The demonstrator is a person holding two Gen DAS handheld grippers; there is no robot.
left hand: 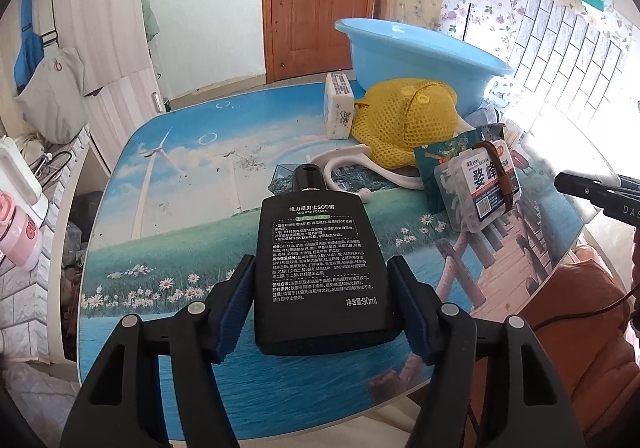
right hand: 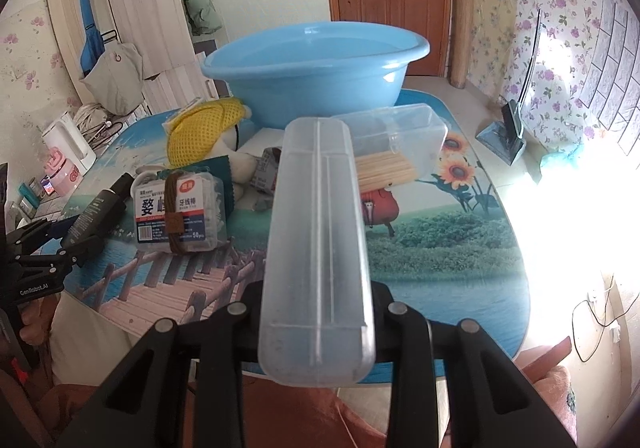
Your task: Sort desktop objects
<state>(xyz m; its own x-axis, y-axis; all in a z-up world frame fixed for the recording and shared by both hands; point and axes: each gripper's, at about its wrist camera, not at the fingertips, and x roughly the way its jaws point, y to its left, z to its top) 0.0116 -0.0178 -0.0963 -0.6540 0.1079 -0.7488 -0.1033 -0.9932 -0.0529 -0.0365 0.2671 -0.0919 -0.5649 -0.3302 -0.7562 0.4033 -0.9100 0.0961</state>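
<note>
Clamped between the left gripper's [left hand: 325,304] blue pads, a black lotion bottle [left hand: 320,268] hung above the table [left hand: 168,208]; the right gripper [right hand: 316,312] gripped a translucent case [right hand: 316,248] before the blue basin [right hand: 316,68].

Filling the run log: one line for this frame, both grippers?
left gripper: shut on black lotion bottle | right gripper: shut on clear plastic case | blue basin: on table, behind clutter

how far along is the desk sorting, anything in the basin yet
Nothing visibly sorted; the light blue plastic basin interior isn't visible. In hand: left gripper clamps the black lotion bottle, right gripper holds the translucent plastic case. Left: floss pick box, yellow mesh bag, toothpick box.
</note>
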